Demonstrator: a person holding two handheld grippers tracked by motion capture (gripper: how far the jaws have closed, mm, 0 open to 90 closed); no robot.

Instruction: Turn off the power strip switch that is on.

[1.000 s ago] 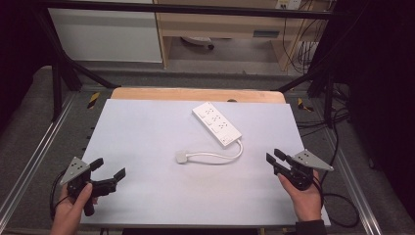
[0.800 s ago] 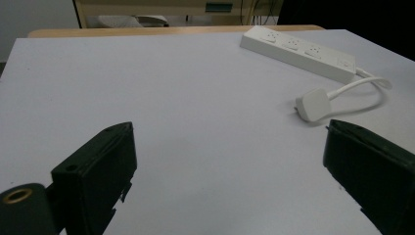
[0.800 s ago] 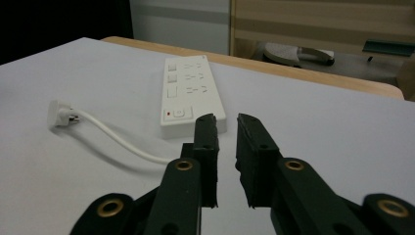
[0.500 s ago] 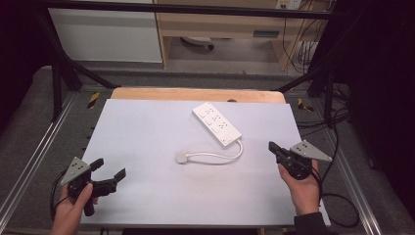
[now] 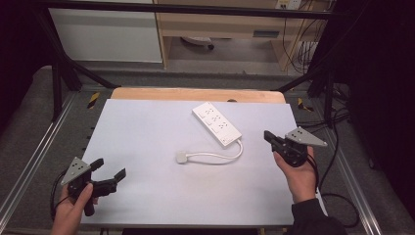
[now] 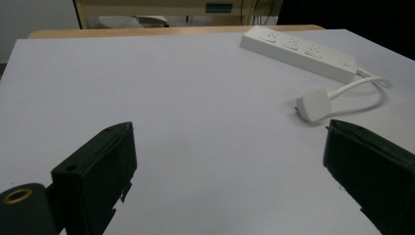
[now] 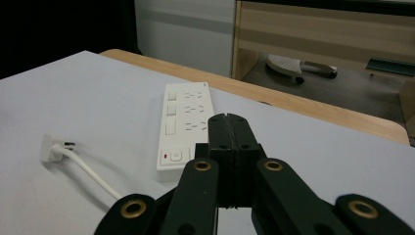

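A white plastic power strip (image 5: 217,124) with several sockets lies flat on the pale grey table top (image 5: 147,142), a little behind the middle and turned at an angle. Its thin white cable (image 5: 230,154) leaves the near right end, bends in a loop and runs to the left, where it ends in a small white plug (image 5: 182,157) that lies on the table, apart from the strip.

The left gripper (image 5: 108,177), black with a grey three-cornered plate on top, is held at the near left corner of the table, well apart from the strip. Its jaws stand wide, with nothing between them. In the left gripper view the two jaws are far from each other at the bottom corners, and the plug (image 6: 313,104) and the strip (image 6: 298,51) lie beyond them on the right side.

The right gripper (image 5: 269,136) is held near the right edge of the table, just beside the near end of the strip but not touching it. In the right gripper view its jaws are pressed together and hold nothing, and they point toward the end of the strip (image 7: 183,128) with the red switch.
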